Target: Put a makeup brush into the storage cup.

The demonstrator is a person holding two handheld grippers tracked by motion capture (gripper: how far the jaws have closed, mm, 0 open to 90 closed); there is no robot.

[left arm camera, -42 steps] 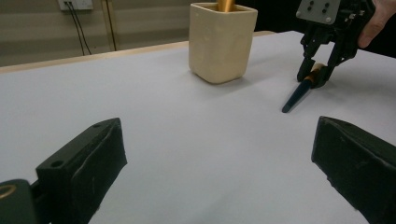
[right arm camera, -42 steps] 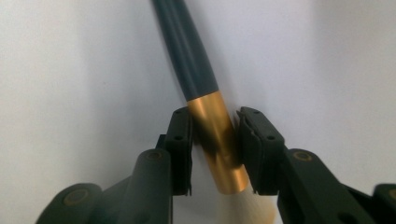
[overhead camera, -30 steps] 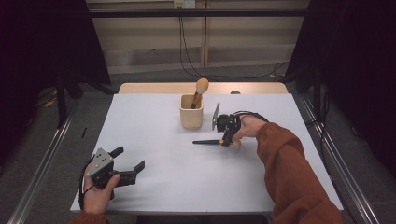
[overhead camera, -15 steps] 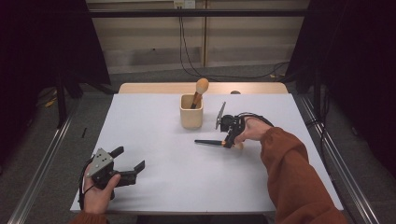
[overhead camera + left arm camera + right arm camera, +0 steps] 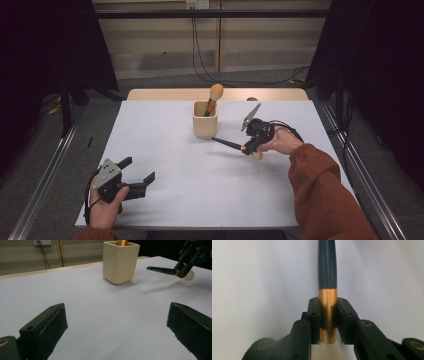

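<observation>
A makeup brush [image 5: 227, 144] with a dark handle, a gold collar and pale bristles hangs just above the white table, right of centre. My right gripper [image 5: 248, 146] is shut on its gold collar [image 5: 327, 312], handle pointing left toward the cup. A cream square cup [image 5: 205, 119] stands at the back middle with another brush [image 5: 215, 94] upright in it. My left gripper [image 5: 136, 176] rests open near the front left corner, nothing between its jaws. In the left gripper view the cup [image 5: 120, 262] stands ahead and the held brush [image 5: 163, 270] is at the upper right.
The white table top [image 5: 175, 165] spreads between the two hands. A wooden strip [image 5: 165, 94] runs along its far edge. Metal rails [image 5: 45, 170] flank the table, and cables [image 5: 200, 55] lie on the floor behind it.
My right gripper has carried the brush a little to the right and lifted it slightly off the table. The left gripper has stayed where it was.
</observation>
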